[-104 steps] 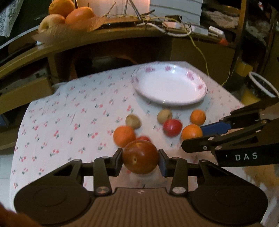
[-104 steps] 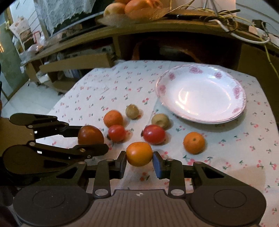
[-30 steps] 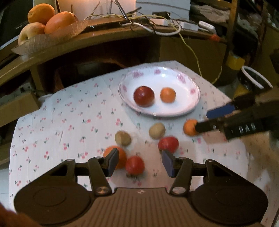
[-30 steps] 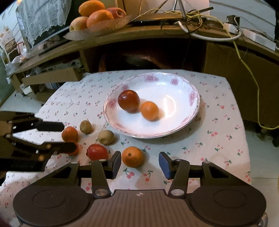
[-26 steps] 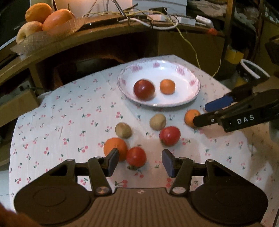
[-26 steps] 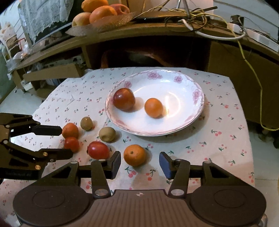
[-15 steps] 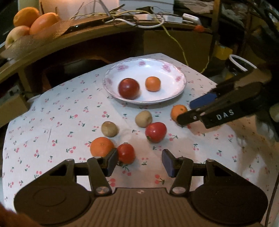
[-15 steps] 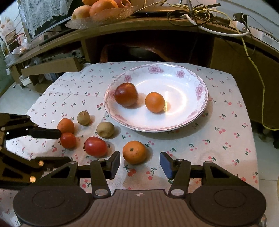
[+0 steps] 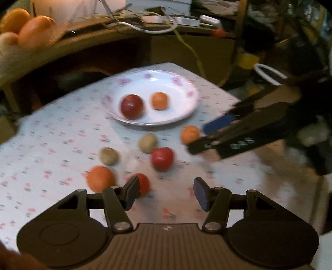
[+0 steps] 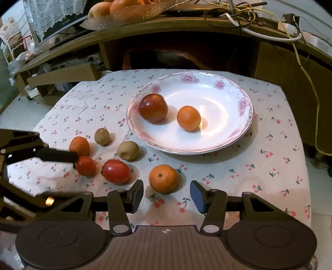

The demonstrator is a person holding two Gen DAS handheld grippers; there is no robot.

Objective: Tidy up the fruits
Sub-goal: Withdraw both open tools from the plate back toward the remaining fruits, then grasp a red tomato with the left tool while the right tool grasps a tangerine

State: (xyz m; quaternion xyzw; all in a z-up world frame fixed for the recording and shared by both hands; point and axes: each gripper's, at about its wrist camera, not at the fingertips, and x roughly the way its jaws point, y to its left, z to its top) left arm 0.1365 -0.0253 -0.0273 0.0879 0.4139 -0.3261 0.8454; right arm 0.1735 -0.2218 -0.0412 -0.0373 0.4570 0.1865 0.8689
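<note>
A white flowered plate [image 10: 242, 101] holds a dark red apple [image 10: 153, 107] and an orange [image 10: 188, 118]. On the cherry-print cloth lie another orange [image 10: 164, 178], a big tomato [image 10: 116, 171], a small tomato [image 10: 86, 165], a third orange [image 10: 79, 145] and two kiwis [image 10: 101, 136] [image 10: 128, 150]. My right gripper [image 10: 167, 194] is open, hovering just short of the near orange. My left gripper [image 9: 166, 192] is empty with its jaws opening. The small tomato [image 9: 143, 183] lies just beyond its left finger, and the big tomato [image 9: 162, 158] farther ahead.
A wooden shelf [image 10: 186, 27] behind the table carries a fruit bowl [image 10: 124, 10] and tangled cables [image 10: 259, 31]. A yellow cord [image 10: 311, 83] hangs at the right. The table's right edge [image 10: 307, 166] drops to the floor. A cardboard box [image 10: 62, 74] stands at the back left.
The apple and orange held earlier now lie in the plate, and both grippers are empty. Over the last second the left view swung, shifting the fruits rightward; the right gripper closed in on the near orange.
</note>
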